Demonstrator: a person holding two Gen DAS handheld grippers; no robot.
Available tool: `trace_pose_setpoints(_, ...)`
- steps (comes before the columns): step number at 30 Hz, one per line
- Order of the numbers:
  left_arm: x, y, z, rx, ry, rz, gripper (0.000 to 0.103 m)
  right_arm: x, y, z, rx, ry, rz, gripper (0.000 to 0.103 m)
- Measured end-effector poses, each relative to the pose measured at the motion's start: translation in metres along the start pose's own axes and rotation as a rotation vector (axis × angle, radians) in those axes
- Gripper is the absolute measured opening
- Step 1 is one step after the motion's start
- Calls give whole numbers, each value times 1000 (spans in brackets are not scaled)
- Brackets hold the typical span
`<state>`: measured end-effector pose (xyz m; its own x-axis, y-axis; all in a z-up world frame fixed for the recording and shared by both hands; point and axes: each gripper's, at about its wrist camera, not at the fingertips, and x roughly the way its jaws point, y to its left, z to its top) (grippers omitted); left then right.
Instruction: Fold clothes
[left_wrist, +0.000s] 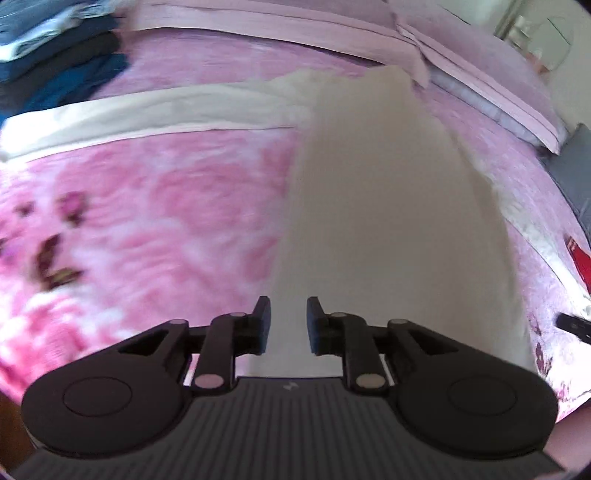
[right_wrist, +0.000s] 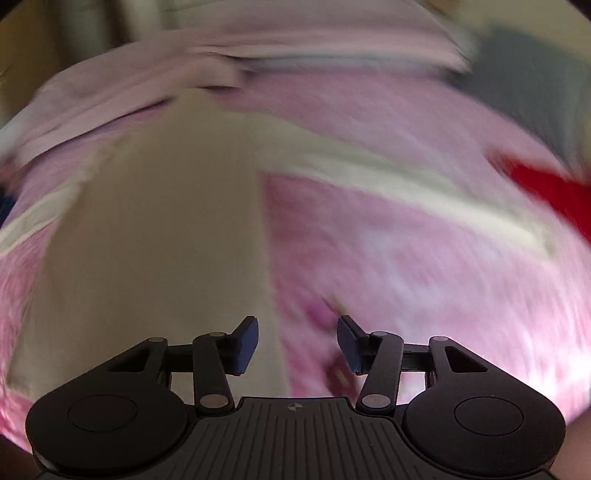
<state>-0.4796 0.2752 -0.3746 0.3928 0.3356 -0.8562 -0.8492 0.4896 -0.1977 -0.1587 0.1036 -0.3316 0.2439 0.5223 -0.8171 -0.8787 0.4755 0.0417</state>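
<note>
Left wrist view, nearest first: left gripper (left_wrist: 288, 325) hangs over the cream garment (left_wrist: 388, 206), jaws parted by a narrow gap, nothing pinched between the pads; cloth shows through the gap, lying below. Whether the pads brush the fabric, cannot tell.

Garment lies on the pink floral bedspread (left_wrist: 155, 221). One broad panel runs away from the gripper up the bed; a second band branches off to the left across the spread. Looks like thin, light knit or cotton: limp, no stiffness, will sag and drape from any pinch point. Not fragile, not slippery on this quilted cover; likely to drag rather than slide.

Right wrist view, heavily blurred: right gripper (right_wrist: 297, 343) stands wide, empty, straddling the panel's right edge, cloth on its left and bedspread on its right.

Best hold, by my reckoning: pinch hem or corner at the near edge, one gripper per corner, so the panel lifts flat.

Farther off: something red (left_wrist: 580, 262) at the right, folded dark blue clothes (left_wrist: 62, 62) stacked far left, lilac pillows (left_wrist: 480, 66) along the head of the bed.
</note>
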Motion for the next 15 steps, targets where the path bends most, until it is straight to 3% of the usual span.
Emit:
trace_pose_setpoints(2, 19, -8, -9, 21, 32, -1, 16, 17, 18, -1, -67, 1, 28, 51)
trace_pose_setpoints(5, 22, -13, -37, 24, 97, 29, 16, 38, 33, -24, -134, 98, 35, 51)
trace_pose_setpoints(7, 11, -11, -53, 22, 173, 42, 16, 44, 31, -47, -143, 216, 8, 51)
trace_pose_setpoints(9, 0, -12, -60, 28, 282, 89, 14, 26, 20, -63, -108, 236, 19, 51)
trace_pose_setpoints(10, -6, -14, -62, 32, 350, 123, 14, 21, 16, -66, -91, 296, 10, 51)
trace_pose_setpoints(12, -31, -23, -55, 38, 349, 147, 14, 12, 7, -64, -47, 394, -7, 51)
trace_pose_setpoints(15, -71, -47, -24, 41, 253, 145, 23, -11, -5, -41, 29, 408, 13, 51)
